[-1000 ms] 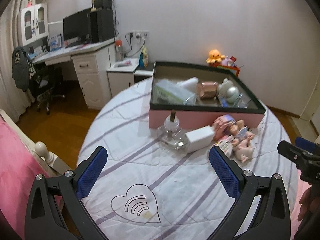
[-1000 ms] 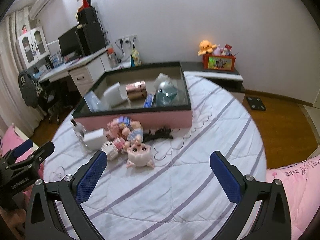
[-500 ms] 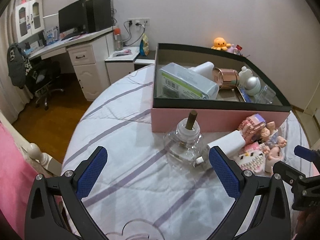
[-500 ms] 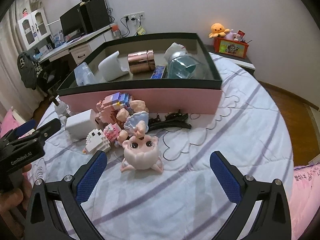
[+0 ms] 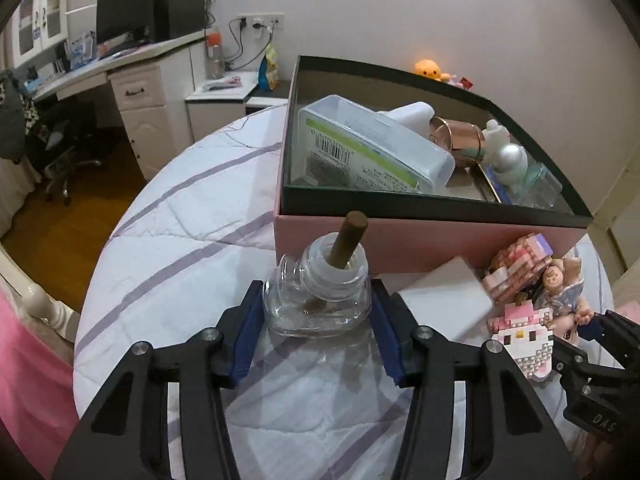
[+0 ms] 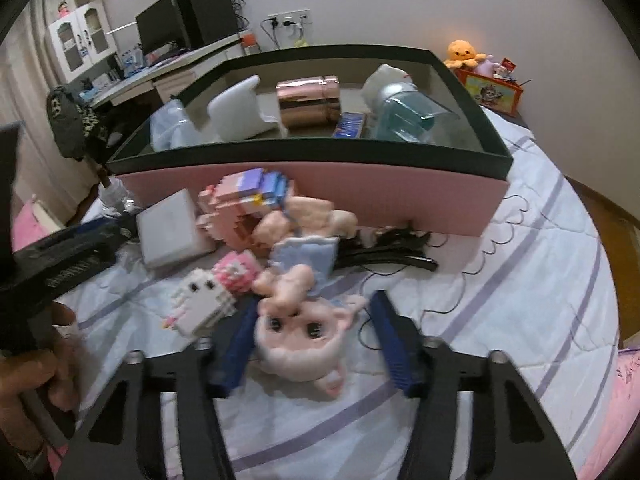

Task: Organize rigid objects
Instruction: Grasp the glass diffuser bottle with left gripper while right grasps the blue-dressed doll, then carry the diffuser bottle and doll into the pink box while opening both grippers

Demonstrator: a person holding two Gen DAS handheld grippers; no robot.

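Observation:
A clear glass bottle with a brown wick stands on the striped bedspread in front of the pink box. My left gripper has both blue pads against its sides. In the right wrist view a pink pig figure lies between the blue pads of my right gripper; the left pad touches it and a gap shows on the right. A white charger block, block figures and a doll lie beside the box.
The pink box holds a plastic case, a copper cup, a white cup and a bluish bottle. A black hair clip and thin cable lie by it. A desk and cabinets stand behind the bed.
Both grippers moved forward and down and narrowed. The left one closed around the glass bottle; the right one came around the pink pig figure.

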